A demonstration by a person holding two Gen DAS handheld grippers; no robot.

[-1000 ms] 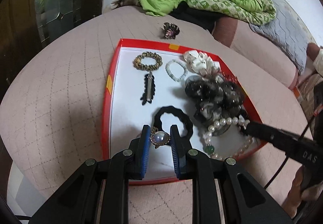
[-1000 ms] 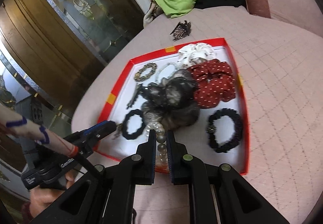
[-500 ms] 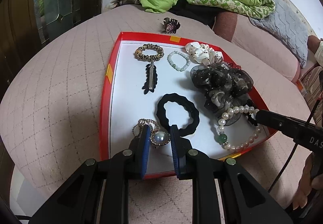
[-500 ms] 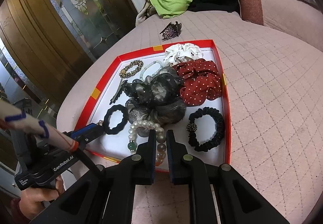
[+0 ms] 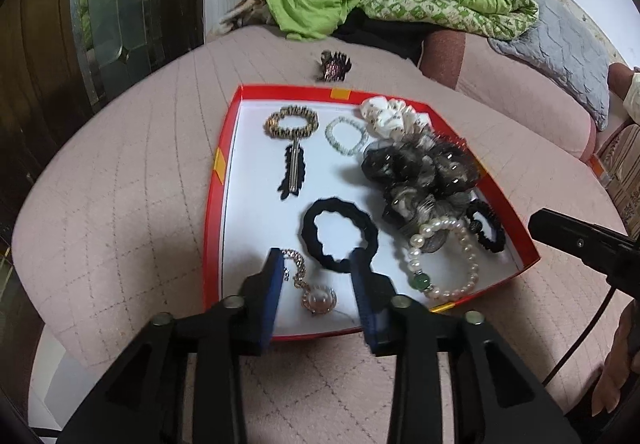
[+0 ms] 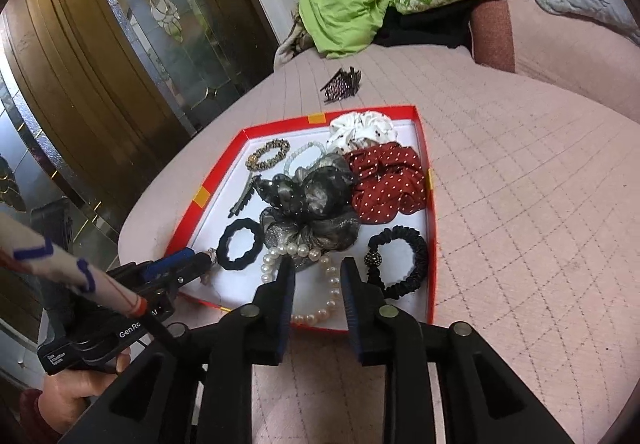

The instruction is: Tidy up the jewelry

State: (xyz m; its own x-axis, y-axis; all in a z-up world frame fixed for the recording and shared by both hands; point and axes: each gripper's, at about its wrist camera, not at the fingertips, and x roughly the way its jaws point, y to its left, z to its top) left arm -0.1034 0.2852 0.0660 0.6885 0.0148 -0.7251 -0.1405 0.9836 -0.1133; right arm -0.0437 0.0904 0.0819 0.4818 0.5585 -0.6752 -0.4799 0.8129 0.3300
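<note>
Black plastic claws [image 5: 318, 264] with blue pads, silver screws, white sleeve [image 6: 60, 268] with blue marks, possibly orange cuff

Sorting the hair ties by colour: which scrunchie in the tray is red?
The red scrunchie with white dots, by the red tray's right wall. The white scrunchie lies behind it, the grey-black sheer scrunchie left of it.

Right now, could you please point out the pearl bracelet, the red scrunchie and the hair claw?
Pearl bracelet [image 5: 467, 244]: left wrist view, right-side pearls.
Red scrunchie [image 6: 386, 184]: right wrist view, dotted fabric.
Hair claw [image 6: 341, 85]: right wrist view, its middle.
</note>
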